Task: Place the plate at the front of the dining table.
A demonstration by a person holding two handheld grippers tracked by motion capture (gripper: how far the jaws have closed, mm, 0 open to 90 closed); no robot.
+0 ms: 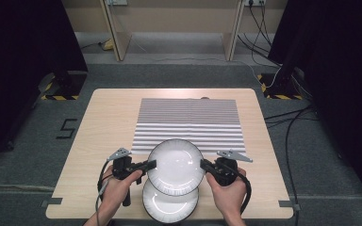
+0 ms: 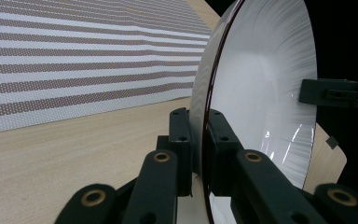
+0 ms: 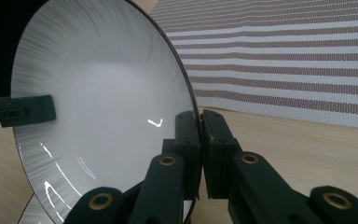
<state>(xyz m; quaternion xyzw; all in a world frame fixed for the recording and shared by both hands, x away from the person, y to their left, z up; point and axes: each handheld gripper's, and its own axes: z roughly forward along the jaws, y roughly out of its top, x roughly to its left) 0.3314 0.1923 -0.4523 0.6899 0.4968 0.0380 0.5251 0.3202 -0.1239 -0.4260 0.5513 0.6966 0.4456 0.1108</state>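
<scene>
The left gripper [image 1: 152, 164] has its two black jaws closed tight on the left rim of a white plate [image 1: 176, 166], and the right gripper [image 1: 203, 164] pinches the opposite, right rim in the same way, so the plate is held between the two, each gripper in one of the person's hands. In the left gripper view the left gripper's own jaws [image 2: 199, 140] clamp the thin edge of the plate [image 2: 261, 93], one jaw on the underside and one on the glossy inner face, with the other gripper's black jaw gripping the far rim. The right gripper view mirrors this: the right gripper's jaws [image 3: 200, 140] press on the rim of the plate [image 3: 102, 93]. The plate is round and shallow, white and shiny, with fine grey streaks running inward around its border and a thin dark line along its edge; light reflections glint on it. It sits near the front edge of a light wooden table [image 1: 103, 127], overlapping a second plate [image 1: 169, 206] of the same look that lies closer to the person. Just behind the held plate lies a placemat [image 1: 188, 123] striped in grey and white, darker in its far half. On the grey floor to the left of the table a dark mark shaped like the figure 5 [image 1: 67, 128] can be read.
</scene>
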